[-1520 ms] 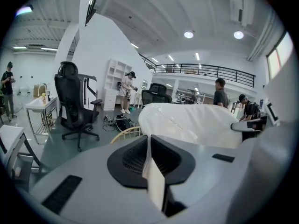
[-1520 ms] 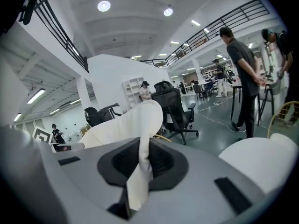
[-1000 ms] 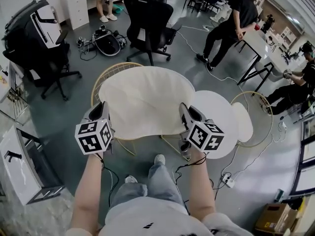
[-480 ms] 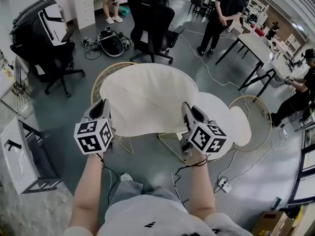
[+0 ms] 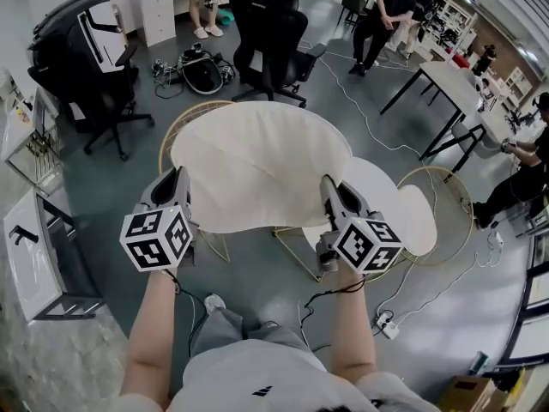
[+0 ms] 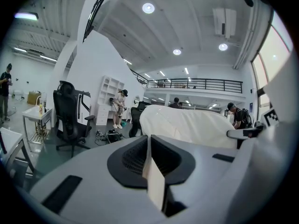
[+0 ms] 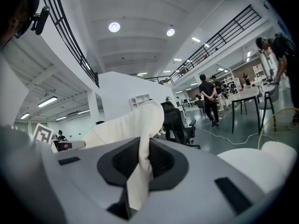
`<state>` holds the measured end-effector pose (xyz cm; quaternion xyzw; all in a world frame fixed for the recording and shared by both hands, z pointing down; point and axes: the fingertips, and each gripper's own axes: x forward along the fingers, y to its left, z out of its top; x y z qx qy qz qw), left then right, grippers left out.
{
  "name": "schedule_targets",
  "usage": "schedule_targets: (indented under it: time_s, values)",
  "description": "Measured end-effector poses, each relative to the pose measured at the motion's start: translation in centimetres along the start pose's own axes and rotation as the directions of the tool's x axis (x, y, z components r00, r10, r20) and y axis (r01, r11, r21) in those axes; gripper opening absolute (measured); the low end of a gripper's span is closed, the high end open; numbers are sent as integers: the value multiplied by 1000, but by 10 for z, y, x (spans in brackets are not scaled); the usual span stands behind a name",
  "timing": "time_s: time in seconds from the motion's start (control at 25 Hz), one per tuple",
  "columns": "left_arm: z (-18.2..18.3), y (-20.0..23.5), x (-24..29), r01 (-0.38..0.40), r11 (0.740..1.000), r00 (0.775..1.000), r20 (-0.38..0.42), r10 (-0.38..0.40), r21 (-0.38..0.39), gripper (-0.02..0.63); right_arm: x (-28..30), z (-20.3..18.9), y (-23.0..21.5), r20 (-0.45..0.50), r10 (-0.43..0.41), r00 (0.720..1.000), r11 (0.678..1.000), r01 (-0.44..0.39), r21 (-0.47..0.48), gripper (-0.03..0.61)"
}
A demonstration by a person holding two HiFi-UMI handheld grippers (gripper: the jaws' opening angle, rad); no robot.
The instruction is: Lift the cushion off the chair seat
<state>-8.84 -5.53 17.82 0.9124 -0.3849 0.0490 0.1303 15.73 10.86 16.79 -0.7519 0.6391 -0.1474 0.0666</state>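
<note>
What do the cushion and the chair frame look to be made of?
Cushion: cream fabric, matte, probably over soft filling; its pinched edge folds thin and drapes in both gripper views. Chair frame: likely thin metal rod with a pale gold finish, judging by the slender curved rim; painted rattan cannot be ruled out.

Both yr arms reach fwd, L forearm [image 5: 154,333] & R forearm [image 5: 347,324] bare & roughly parallel. L gripper [image 5: 176,177] points ahead, near level, jaws closed tight on a thin fold of the cushion [image 5: 257,161] edge. R gripper [image 5: 330,185] has the same pose, jaws nipped on a thicker bunch of that edge. Grippers are well apart, abt level w/ each other, one at each side. Marker cubes sit just ahead of yr wrists.
</note>
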Motion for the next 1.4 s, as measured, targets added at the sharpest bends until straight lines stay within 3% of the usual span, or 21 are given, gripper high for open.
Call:
schedule_targets:
  time_s: [0.52,1.4]
  values:
    - [11,-13,-18,16,1000,999,28,-16,18,29,-18,8,9,38,24,999,999,-23,-24,52]
    - [16,21,0,1,1000,1000,22,-2,6,29,19,7,16,32,23,999,1000,-23,-18,52]
